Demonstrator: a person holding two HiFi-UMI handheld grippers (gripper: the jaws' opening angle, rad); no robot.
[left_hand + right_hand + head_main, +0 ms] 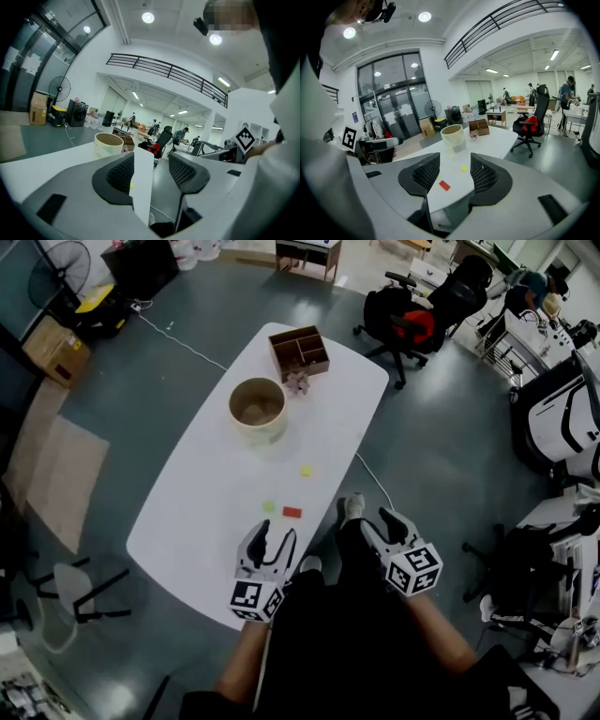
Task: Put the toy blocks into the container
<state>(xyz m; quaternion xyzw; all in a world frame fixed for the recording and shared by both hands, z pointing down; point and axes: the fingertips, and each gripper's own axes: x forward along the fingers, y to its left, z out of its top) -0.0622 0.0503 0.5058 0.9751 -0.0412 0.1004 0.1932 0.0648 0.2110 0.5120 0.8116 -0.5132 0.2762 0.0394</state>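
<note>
Right, both tools sit low in the frame, by the table's near end. Your left gripper [274, 542] has its dark ribbed pads spread apart with nothing between them, over the near edge of the smooth white round-cornered table [202, 493]. Your right gripper [382, 526] is likewise spread and holding nothing, just off the table's right edge, above the grey floor [441, 456].

The blocks lie ahead of you. A flat red rectangular block [292, 513] is nearest, a small green block [269, 506] sits just to its left, and a small yellow block [306, 470] lies further up. All three are apart from one another on bare tabletop.

The round beige container [257, 409], open-topped and thin-walled, stands up the frame from the blocks, well apart from them, with open white surface between. Beyond it, near the table's far end, is a brown wooden box with compartments [300, 350]. A black office chair with a red cushion [412, 320] stands off the far right corner.
</note>
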